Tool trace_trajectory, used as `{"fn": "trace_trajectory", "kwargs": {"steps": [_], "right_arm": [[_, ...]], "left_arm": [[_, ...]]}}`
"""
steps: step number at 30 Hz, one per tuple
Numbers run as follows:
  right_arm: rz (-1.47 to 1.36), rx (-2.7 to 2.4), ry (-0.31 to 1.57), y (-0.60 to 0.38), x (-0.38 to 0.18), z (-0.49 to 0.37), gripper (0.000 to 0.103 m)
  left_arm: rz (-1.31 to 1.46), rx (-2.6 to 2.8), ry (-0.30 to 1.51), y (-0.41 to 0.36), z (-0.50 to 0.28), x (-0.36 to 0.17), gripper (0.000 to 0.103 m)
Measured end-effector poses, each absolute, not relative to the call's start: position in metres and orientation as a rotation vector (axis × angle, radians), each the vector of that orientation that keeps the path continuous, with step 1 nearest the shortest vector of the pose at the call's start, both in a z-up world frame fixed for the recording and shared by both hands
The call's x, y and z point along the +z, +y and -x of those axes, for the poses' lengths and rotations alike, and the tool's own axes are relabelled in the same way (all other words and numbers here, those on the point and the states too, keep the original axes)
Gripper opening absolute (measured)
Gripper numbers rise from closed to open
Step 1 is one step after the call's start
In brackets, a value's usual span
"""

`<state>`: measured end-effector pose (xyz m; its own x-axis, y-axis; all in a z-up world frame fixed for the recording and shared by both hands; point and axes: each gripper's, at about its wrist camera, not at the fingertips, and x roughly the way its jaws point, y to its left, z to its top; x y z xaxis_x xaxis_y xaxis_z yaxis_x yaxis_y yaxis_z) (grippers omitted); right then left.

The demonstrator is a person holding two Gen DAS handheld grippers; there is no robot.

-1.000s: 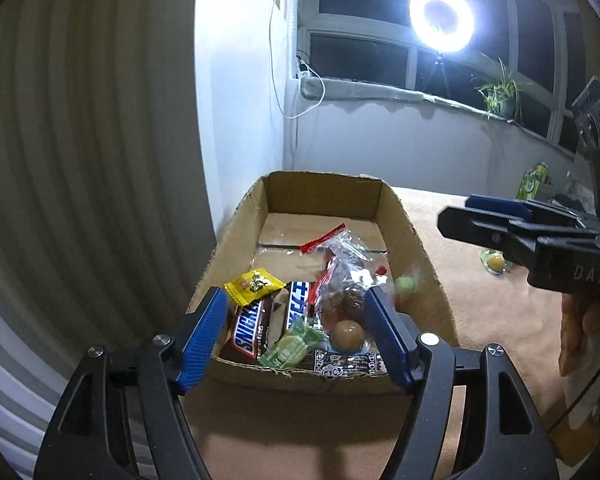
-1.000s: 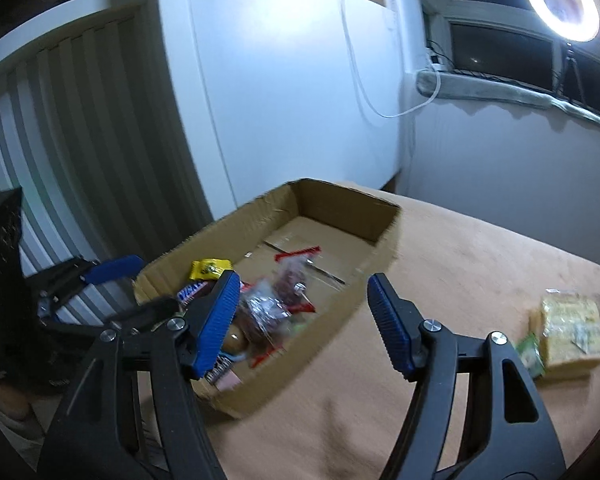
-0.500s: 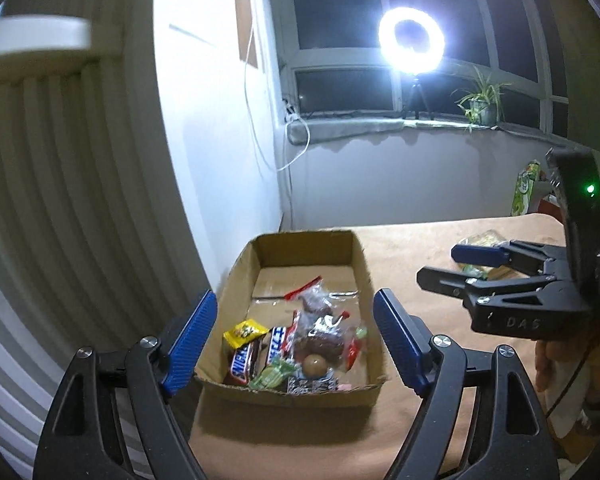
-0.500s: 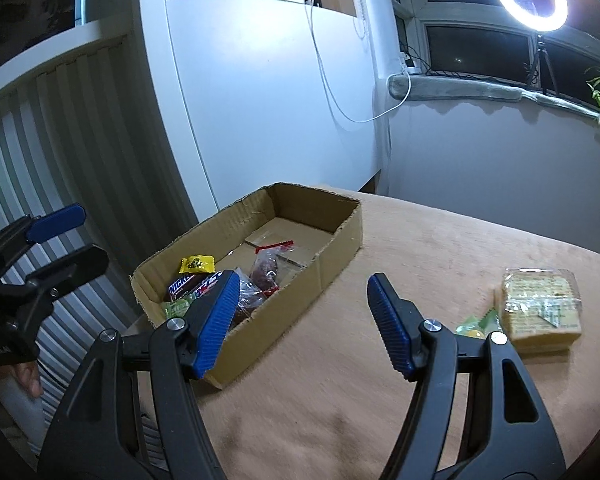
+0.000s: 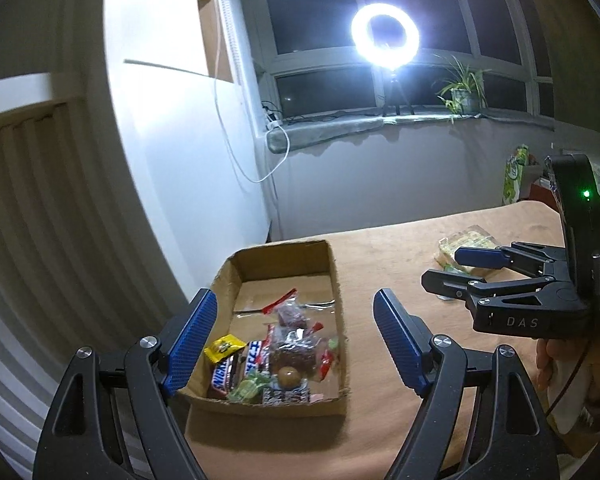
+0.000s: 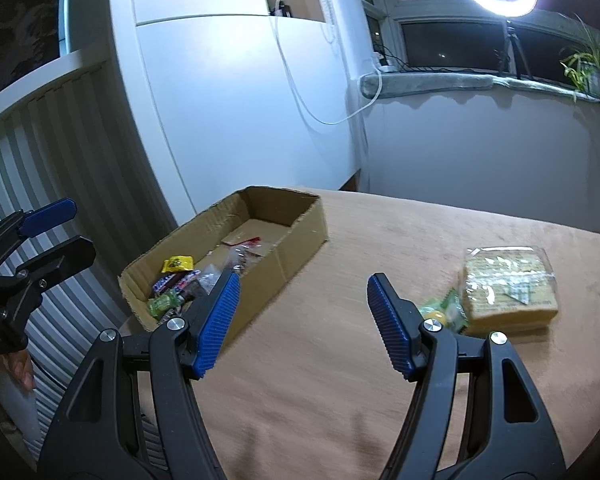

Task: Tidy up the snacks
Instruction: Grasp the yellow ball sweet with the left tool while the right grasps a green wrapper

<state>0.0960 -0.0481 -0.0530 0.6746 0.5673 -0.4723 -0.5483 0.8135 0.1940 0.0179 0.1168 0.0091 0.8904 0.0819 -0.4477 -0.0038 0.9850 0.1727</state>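
A shallow cardboard box [image 5: 338,308] [image 6: 300,236] sits on the tan table and holds several wrapped snacks, among them a Snickers bar [image 5: 226,374] and a yellow candy [image 6: 177,264]. My left gripper [image 5: 294,336] is open and empty, held above the box's near end. My right gripper [image 6: 302,320] is open and empty over the bare table, right of the box; it also shows in the left wrist view [image 5: 456,266]. A clear pack of yellow crackers [image 6: 508,284] and a small green-yellow candy [image 6: 440,312] lie on the table to the right.
The table [image 6: 340,400] stands against a white wall and cabinet [image 6: 228,120]. A ring light [image 5: 385,34] and a potted plant [image 5: 462,88] are on the window sill. A green packet [image 5: 514,176] stands at the far right.
Both grippers have pulled back and up from the box, so it looks smaller and farther. The right gripper has swung right toward the cracker pack. Both stayed open.
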Motion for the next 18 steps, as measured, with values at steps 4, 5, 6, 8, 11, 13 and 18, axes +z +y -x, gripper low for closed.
{"fn": "trace_trajectory", "kwargs": {"steps": [4,5,6,8,11,13,18], "right_arm": [[-0.071,0.595,0.551,-0.070,-0.059,-0.103,0.069],[-0.079,0.589,0.554,-0.074,-0.060,-0.104,0.069],[-0.088,0.585,0.559,-0.079,-0.063,-0.106,0.069],[-0.095,0.578,0.566,-0.084,-0.066,-0.108,0.069],[-0.105,0.563,0.575,-0.095,-0.071,-0.112,0.069],[-0.107,0.553,0.586,-0.100,-0.075,-0.115,0.069],[-0.124,0.528,0.668,-0.111,-0.094,-0.131,0.069]], "left_arm": [[-0.181,0.023,0.480,0.103,-0.023,0.009,0.081],[-0.185,0.017,0.483,0.100,-0.025,0.008,0.081],[-0.192,0.011,0.488,0.096,-0.027,0.007,0.081],[-0.202,-0.002,0.495,0.088,-0.031,0.006,0.081],[-0.211,-0.021,0.505,0.078,-0.037,0.004,0.081],[-0.214,-0.039,0.511,0.072,-0.041,0.001,0.081],[-0.216,-0.076,0.542,0.059,-0.051,-0.011,0.081]]}}
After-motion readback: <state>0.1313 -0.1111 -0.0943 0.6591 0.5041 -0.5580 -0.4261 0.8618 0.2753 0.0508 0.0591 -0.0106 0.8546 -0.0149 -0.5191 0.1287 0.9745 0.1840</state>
